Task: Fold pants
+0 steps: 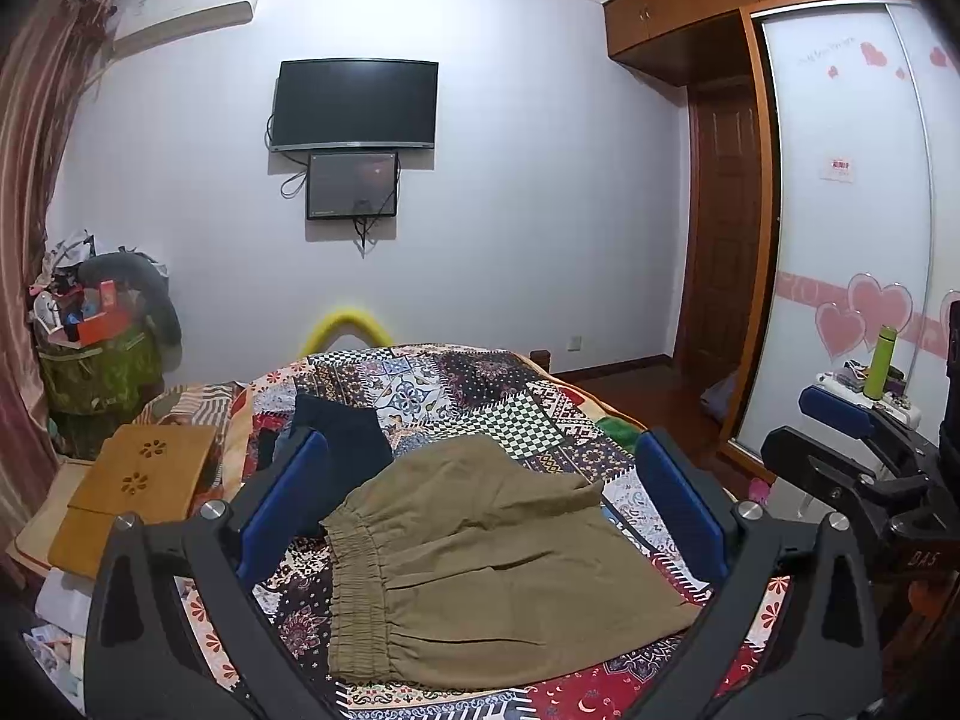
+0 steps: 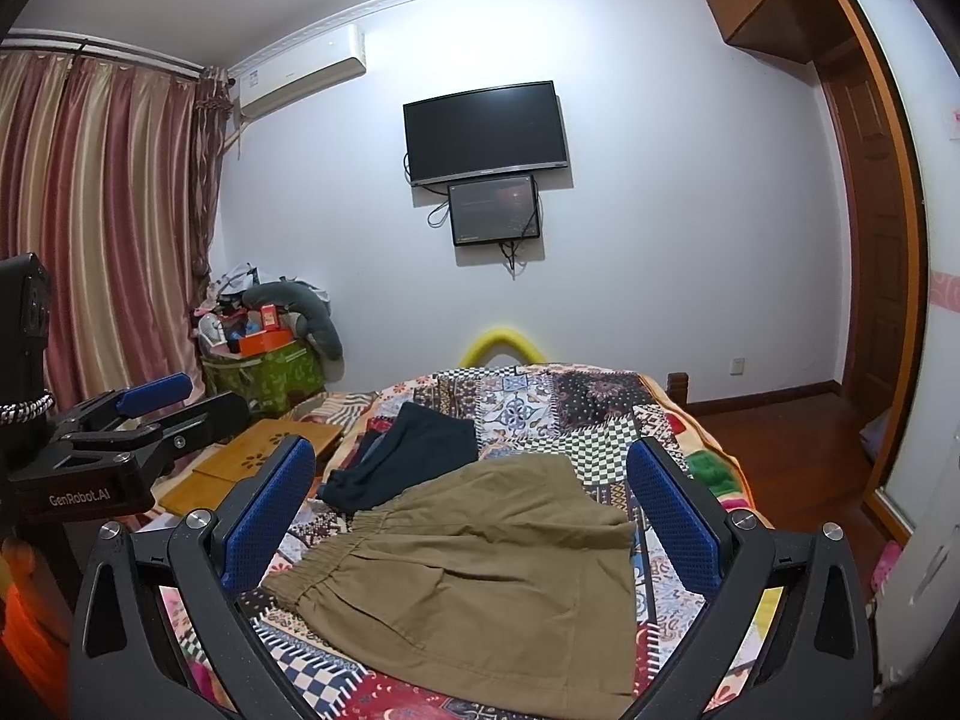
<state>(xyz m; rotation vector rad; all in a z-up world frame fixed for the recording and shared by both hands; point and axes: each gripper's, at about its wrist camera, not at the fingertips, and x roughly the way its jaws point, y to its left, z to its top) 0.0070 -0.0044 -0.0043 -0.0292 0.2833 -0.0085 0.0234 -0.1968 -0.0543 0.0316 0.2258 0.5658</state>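
Lying flat on quilt: khaki pants, folded, elastic waistband left.

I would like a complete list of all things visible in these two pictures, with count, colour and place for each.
khaki pants: one, olive-brown, folded on the bed, near end
dark garment: one, navy, beyond the pants, left
quilt: one, multicoloured patchwork, covering the bed
wooden tray: one, tan, left of the bed
screens: two, black, on the far wall
air conditioner: one, white, high on the wall
green bottle: one, right side
left gripper: black with blue pads, open, above the pants
right gripper: same colours, open
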